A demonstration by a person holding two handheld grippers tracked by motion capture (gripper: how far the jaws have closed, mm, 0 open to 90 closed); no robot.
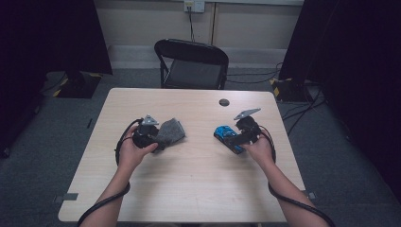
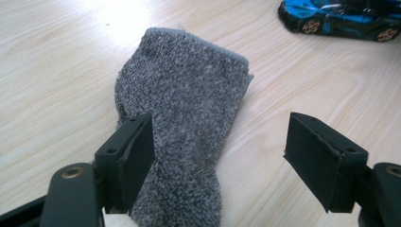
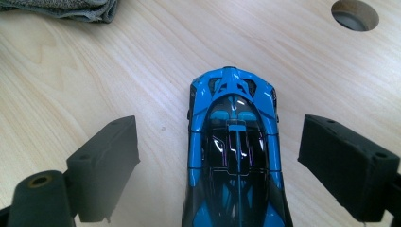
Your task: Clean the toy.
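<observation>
A grey fuzzy sock (image 1: 171,131) lies folded on the wooden table (image 1: 189,179), left of centre. My left gripper (image 1: 158,137) hovers at its near end. In the left gripper view the sock (image 2: 184,109) lies under and between the jaws of the left gripper (image 2: 222,146), which stand wide apart without pressing on it. A blue and black toy car (image 1: 224,133) sits right of centre on the table. My right gripper (image 1: 234,139) is just over its near end. In the right gripper view the car (image 3: 234,156) lies between the right gripper's (image 3: 220,142) jaws, with a gap on each side.
A round cable hole (image 1: 224,102) is in the table behind the car, also seen as the hole (image 3: 354,14) in the right gripper view. A black folding chair (image 1: 191,64) stands beyond the far edge. Cables trail from both grippers along the forearms.
</observation>
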